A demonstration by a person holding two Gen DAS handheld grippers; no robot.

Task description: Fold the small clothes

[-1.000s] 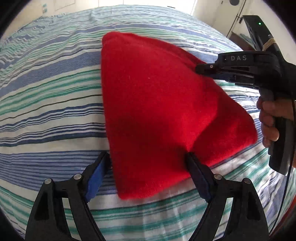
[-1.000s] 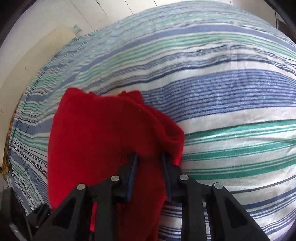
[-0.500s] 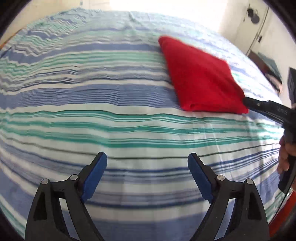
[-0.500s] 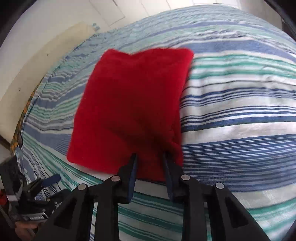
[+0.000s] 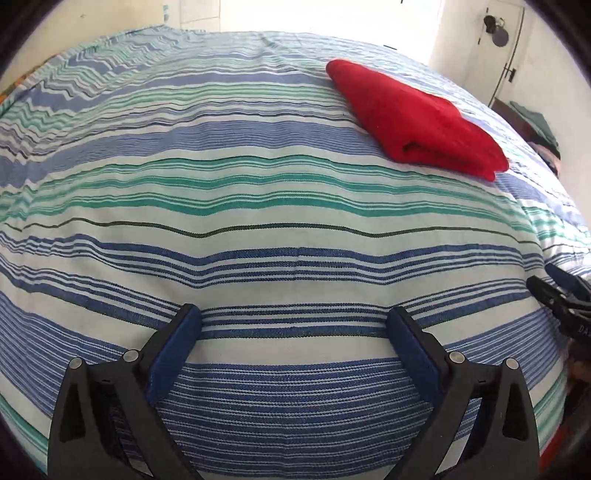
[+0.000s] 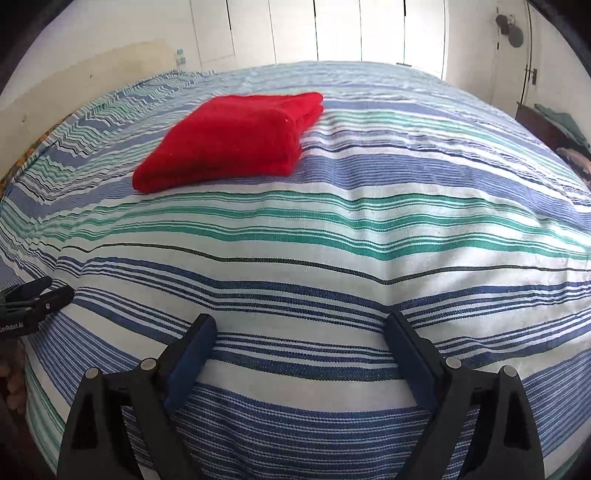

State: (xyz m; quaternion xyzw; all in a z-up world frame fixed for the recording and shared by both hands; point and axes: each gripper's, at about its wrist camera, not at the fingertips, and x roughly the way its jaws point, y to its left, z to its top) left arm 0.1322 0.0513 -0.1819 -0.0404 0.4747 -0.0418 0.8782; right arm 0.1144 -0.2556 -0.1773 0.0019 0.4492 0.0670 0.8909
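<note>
While both claws hang over the striped bed [image 5: 258, 236], neither grips anything: the left claw [image 5: 293, 332] is spread wide with only sheet between its blue pads [image 5: 173, 350], its jaws having just opened a little further, and the right claw [image 6: 299, 339] is released too, its jaws having just sprung apart with nothing between them.

Folded into a thick pad, the red cloth [image 5: 413, 118] lies on the far part of the bed, well apart from both claws. From the left wrist it sits up and to the right, and its near edge shows the stacked layers of the fold. From the right wrist the cloth [image 6: 232, 142] sits up and to the left, showing its flat top and a rounded fold on its right side.

Only the left view catches the right claw's tip at the right rim [image 5: 561, 299]. Only the right view catches the left claw's tip at the left rim [image 6: 33, 299], with fingers [image 6: 14, 384] blurred below it. White wardrobe doors [image 6: 295, 29] fill the back of the right view, while the left view has a bright glare there. A heap of clothes [image 5: 539, 129] lies beyond the bed's right side.
</note>
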